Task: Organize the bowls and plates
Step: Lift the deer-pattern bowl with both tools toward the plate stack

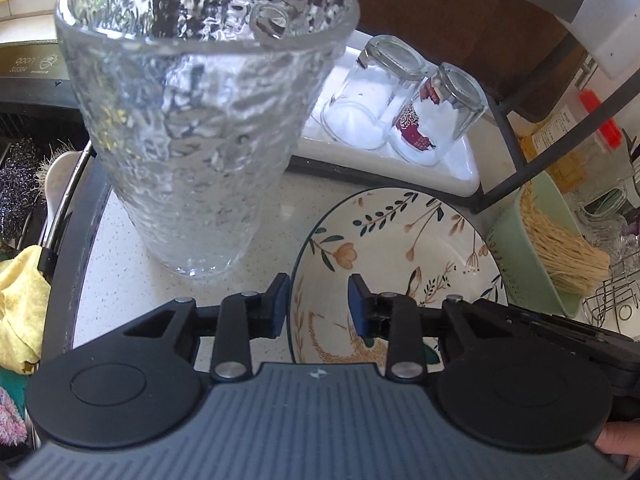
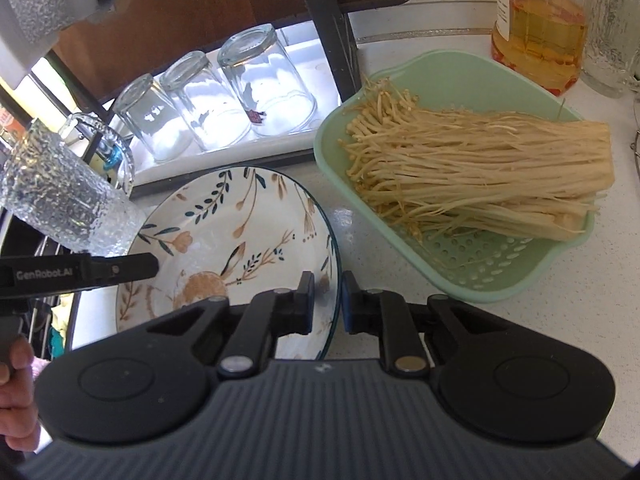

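A white plate with a flower pattern point(image 1: 400, 240) lies on the speckled counter; it also shows in the right wrist view point(image 2: 240, 232). My left gripper point(image 1: 318, 306) is open, its jaws astride the plate's left rim, one finger point(image 1: 280, 300) outside and one inside. My right gripper point(image 2: 328, 300) has its jaws narrowly apart around the plate's right rim; I cannot tell if the pads touch it. The left gripper's arm point(image 2: 80, 272) reaches over the plate from the left.
A tall textured glass point(image 1: 192, 120) stands just left of the plate, also in the right wrist view point(image 2: 68, 204). Upturned glasses point(image 2: 212, 100) sit on a white tray point(image 1: 460, 168) under a dark rack. A green colander point(image 2: 500, 264) of enoki mushrooms point(image 2: 480, 172) lies right.
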`<action>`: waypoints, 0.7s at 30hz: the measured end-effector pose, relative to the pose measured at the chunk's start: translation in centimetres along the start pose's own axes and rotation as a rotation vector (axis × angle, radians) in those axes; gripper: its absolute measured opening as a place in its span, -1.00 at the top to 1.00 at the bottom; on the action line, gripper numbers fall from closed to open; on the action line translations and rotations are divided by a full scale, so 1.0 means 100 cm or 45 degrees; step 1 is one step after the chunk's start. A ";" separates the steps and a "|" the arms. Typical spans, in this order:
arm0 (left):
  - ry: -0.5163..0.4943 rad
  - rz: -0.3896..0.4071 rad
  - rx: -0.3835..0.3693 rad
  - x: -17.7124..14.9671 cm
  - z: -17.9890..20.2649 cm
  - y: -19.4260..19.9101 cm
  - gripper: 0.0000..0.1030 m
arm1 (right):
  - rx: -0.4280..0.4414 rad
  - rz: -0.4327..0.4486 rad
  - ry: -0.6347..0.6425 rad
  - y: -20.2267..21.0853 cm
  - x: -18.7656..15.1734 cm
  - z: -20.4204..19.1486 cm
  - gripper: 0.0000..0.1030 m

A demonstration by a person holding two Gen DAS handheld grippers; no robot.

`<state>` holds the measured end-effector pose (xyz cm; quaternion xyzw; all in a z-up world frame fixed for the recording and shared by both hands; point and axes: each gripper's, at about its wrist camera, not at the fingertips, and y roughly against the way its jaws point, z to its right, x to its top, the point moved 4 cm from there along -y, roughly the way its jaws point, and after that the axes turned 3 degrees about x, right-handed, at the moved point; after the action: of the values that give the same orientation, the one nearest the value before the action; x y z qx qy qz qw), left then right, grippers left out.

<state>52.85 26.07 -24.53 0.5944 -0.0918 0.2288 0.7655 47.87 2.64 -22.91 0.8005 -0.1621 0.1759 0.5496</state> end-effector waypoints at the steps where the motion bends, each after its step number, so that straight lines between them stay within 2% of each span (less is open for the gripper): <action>1: -0.003 0.002 0.002 0.000 0.001 0.000 0.29 | 0.008 -0.003 -0.009 0.000 0.000 0.002 0.67; 6: -0.010 -0.012 0.008 -0.002 0.002 0.001 0.29 | 0.074 -0.024 -0.044 0.000 0.002 0.010 0.66; 14: 0.073 -0.041 -0.041 -0.009 -0.003 0.012 0.29 | 0.144 -0.006 -0.038 0.016 0.006 0.011 0.66; 21: 0.071 -0.019 -0.073 -0.012 0.002 0.027 0.29 | 0.161 0.014 -0.026 0.033 0.003 0.011 0.66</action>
<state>50.57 26.05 -22.65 0.5661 -0.0724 0.2368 0.7863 46.78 0.45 -20.40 0.8345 -0.1607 0.1806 0.4952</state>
